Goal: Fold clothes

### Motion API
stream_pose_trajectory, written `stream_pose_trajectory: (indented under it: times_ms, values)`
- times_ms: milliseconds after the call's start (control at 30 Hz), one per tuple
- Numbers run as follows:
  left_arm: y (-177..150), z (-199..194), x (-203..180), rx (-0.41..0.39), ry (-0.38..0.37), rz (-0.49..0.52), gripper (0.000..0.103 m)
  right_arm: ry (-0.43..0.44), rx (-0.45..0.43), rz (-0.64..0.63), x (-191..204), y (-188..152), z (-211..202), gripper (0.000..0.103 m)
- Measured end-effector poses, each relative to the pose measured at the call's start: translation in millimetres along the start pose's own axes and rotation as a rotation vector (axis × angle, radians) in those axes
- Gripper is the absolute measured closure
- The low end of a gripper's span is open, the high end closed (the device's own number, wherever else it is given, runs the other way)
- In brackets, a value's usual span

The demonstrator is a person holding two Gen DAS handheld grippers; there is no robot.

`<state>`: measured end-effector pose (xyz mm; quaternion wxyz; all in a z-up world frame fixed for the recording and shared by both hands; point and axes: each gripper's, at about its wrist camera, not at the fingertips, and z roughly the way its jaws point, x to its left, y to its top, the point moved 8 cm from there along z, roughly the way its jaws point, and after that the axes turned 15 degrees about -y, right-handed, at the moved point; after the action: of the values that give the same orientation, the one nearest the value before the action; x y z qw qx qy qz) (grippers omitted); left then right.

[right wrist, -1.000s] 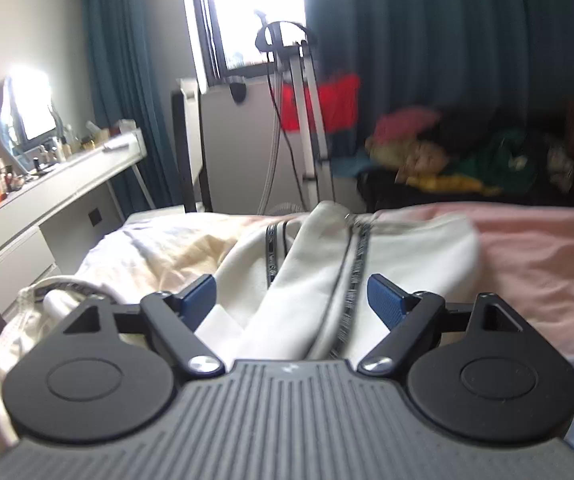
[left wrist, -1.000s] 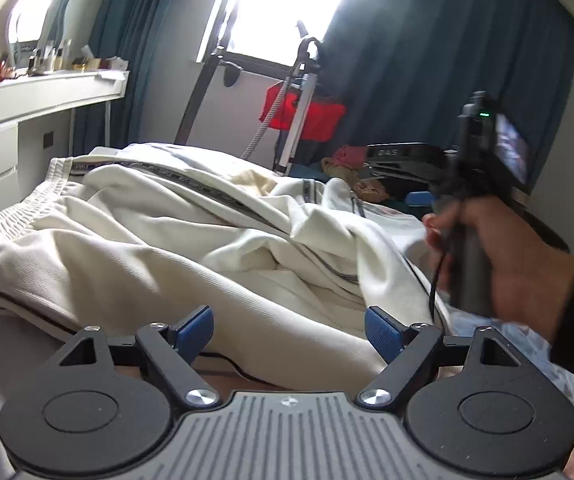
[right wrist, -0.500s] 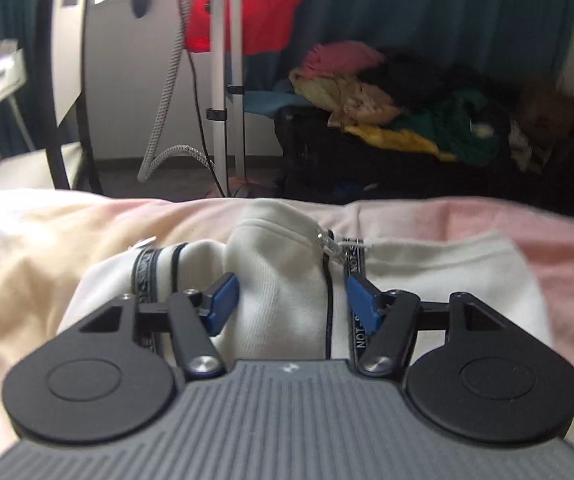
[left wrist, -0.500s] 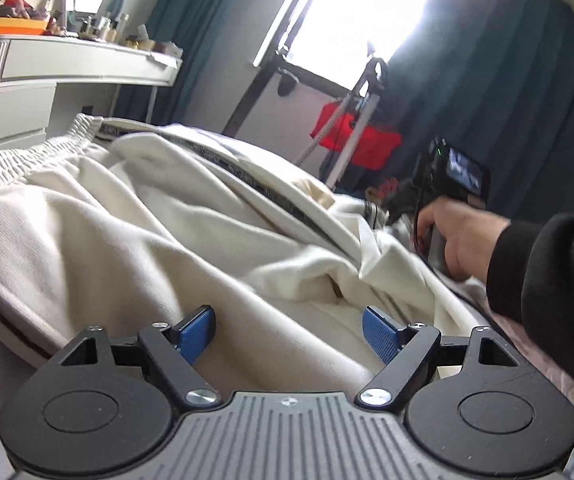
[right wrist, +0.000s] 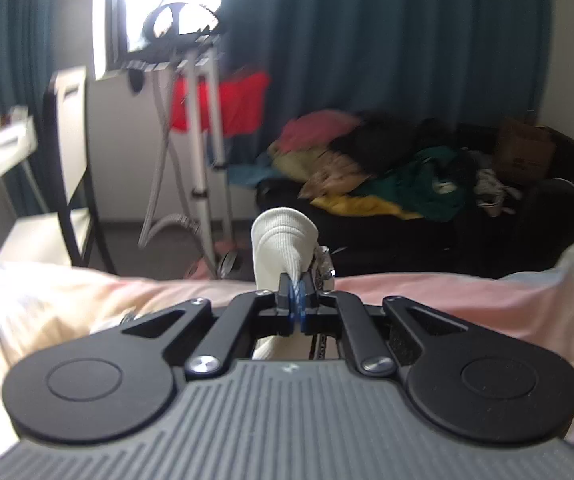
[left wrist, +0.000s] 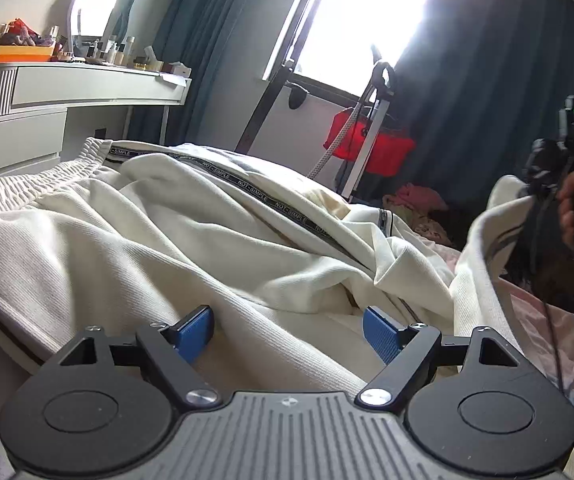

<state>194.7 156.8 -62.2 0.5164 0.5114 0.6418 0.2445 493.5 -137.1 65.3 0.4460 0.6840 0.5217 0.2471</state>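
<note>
A cream jacket [left wrist: 167, 240] with black lettered tape along its zipper lies crumpled across the bed. My left gripper [left wrist: 287, 334] is open, its blue pads just above the fabric near the hem. My right gripper [right wrist: 297, 300] is shut on the jacket's ribbed collar end [right wrist: 283, 236] beside the zipper pull and holds it lifted. In the left wrist view the right gripper [left wrist: 543, 184] is at the far right, with a strip of the jacket [left wrist: 487, 236] rising to it.
A pink bedsheet [right wrist: 467, 300] covers the bed. A white dresser [left wrist: 47, 96] with bottles stands at the left. A garment steamer stand with a red item [left wrist: 367, 140] is by the window. A dark sofa piled with clothes [right wrist: 387, 184] stands beyond the bed.
My right gripper closed on the jacket's collar end and lifted it off the bed. My left gripper stayed open over the near fabric, tilting slightly.
</note>
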Motion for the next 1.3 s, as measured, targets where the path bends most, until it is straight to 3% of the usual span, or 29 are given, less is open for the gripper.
stream_pose_trajectory:
  times_ms: [100,233,300,467,600,767,867,967,1033,1100,1133,1300]
  values:
    - [-1,4,5,0.026,0.013,-0.027,0.02,-0.013,-0.028,0.103,-78,25,-37,0.098]
    - [-5,-11,-3,0.061,0.034,0.019,0.021,-0.036,-0.06,0.256,-184,26,-82,0.098]
    - [-8,-22,-9,0.083,0.013,0.01,0.021,-0.047,-0.063,0.362,-243,7,-98,0.098]
    - [-16,-40,-16,0.122,0.017,0.002,0.02,-0.092,0.037,0.586,-364,-101,-114,0.098]
    - [-23,-48,-15,0.154,0.04,-0.017,0.02,-0.103,0.179,0.81,-424,-212,-119,0.098]
    - [-22,-70,-4,0.198,0.064,-0.086,0.021,-0.027,0.288,1.02,-445,-303,-128,0.097]
    - [-13,-87,10,0.241,0.094,-0.143,0.02,0.012,0.332,1.098,-451,-326,-129,0.095]
    - [-3,-101,38,0.26,0.102,-0.293,0.02,0.011,0.355,1.165,-450,-343,-133,0.091]
    - [3,-110,60,0.25,0.092,-0.417,0.019,0.043,0.376,1.248,-448,-353,-136,0.075]
    - [7,-117,81,0.23,0.09,-0.497,0.019,0.082,0.389,1.325,-444,-360,-135,0.031]
    - [8,-120,91,0.217,0.091,-0.523,0.019,0.101,0.396,1.357,-442,-362,-133,0.026]
    - [9,-113,122,0.144,0.059,-0.634,0.019,0.077,0.409,1.309,-440,-363,-131,0.026]
